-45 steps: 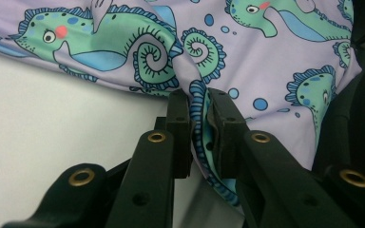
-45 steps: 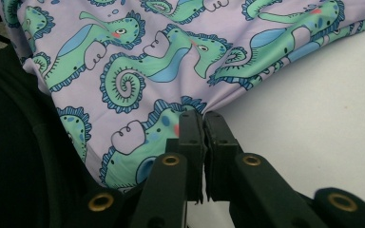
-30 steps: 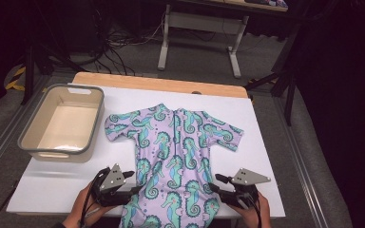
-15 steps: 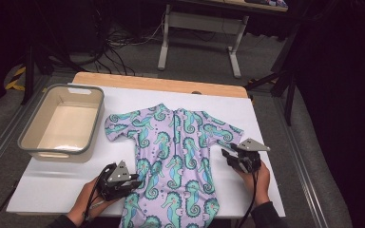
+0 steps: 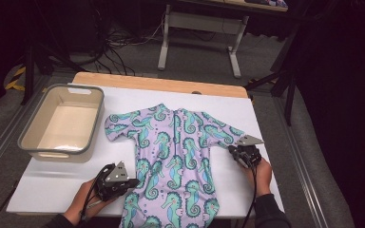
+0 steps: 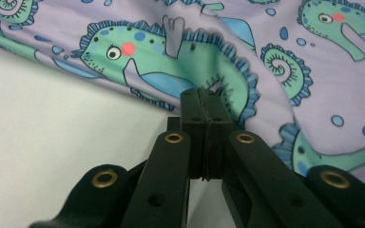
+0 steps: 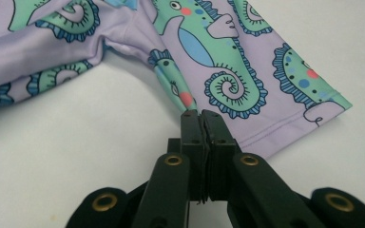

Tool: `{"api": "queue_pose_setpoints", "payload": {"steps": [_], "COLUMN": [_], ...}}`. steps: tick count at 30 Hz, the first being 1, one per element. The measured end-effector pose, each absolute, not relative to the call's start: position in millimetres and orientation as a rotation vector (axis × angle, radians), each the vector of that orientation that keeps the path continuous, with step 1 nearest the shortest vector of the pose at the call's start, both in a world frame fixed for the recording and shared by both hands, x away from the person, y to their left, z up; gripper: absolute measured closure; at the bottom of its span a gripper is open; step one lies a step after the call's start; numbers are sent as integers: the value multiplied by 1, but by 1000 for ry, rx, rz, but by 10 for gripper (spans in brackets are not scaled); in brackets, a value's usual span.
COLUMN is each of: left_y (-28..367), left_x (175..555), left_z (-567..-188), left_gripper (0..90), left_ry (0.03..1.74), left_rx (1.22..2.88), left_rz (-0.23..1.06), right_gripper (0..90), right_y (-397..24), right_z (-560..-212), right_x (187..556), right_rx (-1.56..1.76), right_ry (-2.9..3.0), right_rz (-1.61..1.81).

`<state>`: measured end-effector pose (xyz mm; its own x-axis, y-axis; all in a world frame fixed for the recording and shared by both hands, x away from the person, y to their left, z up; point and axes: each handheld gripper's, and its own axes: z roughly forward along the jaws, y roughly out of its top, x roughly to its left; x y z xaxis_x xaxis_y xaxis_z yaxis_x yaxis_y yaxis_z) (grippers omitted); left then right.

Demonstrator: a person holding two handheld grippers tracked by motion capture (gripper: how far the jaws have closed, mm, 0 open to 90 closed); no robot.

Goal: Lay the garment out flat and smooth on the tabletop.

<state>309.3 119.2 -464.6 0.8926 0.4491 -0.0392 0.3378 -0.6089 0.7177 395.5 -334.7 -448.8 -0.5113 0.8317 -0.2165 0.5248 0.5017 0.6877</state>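
The white surface [image 5: 52, 185] carries a seahorse-print swimsuit [image 5: 176, 156] spread flat. The left gripper [image 5: 132, 182] has just clenched its fingers on the suit's side edge; the right gripper [image 5: 232, 151], moved up beside the sleeve, pinches its hem. Folding looks ready to begin.

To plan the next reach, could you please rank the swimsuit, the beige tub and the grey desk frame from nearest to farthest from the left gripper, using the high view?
From the left gripper, nearest first:
1. Swimsuit: right at its tips, to its right.
2. Beige tub: beyond it, on the table's left side.
3. Grey desk frame: on the floor past the table's far edge.
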Motion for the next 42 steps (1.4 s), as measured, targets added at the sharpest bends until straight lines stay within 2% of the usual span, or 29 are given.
{"api": "queue_pose_setpoints", "payload": {"steps": [4,11,12,14,18,23,27,28,32,35,37,40,42], "left_y": [120,125,127,127,123,110,107,106,107,107,106,106,107], "left_x": [307,304,303,301,296,292,293,293,292,291,291,290,289], "left_z": [-464,-458,-456,-454,-452,-461,-466,-466,-466,-466,-465,-465,-464], "left_gripper": [900,892,856,685,501,421,465,505,624,764,826,848,853], "left_ry": [547,564,565,582,569,572,591,589,578,554,538,521,515], "left_rx": [2276,2222,2206,2176,2147,2220,2260,2265,2265,2269,2275,2286,2289], "left_rz": [165,206,206,238,223,207,194,197,188,161,154,154,148], "right_gripper": [888,866,854,782,692,601,504,485,484,579,719,857,876], "right_y": [-343,-349,-348,-345,-337,-316,-298,-296,-290,-289,-288,-286,-287], "right_z": [-447,-447,-447,-446,-437,-430,-432,-434,-444,-449,-453,-451,-450], "right_x": [389,385,385,383,374,360,353,352,357,361,361,358,355], "right_rx": [1132,1136,1135,1134,1111,1056,1043,1058,1097,1120,1105,1056,1050], "right_ry": [2194,2180,2184,2183,2157,2196,2269,2279,2296,2315,2344,2369,2374], "right_rz": [723,724,729,735,818,965,1060,1076,1026,1009,989,964,961]}}
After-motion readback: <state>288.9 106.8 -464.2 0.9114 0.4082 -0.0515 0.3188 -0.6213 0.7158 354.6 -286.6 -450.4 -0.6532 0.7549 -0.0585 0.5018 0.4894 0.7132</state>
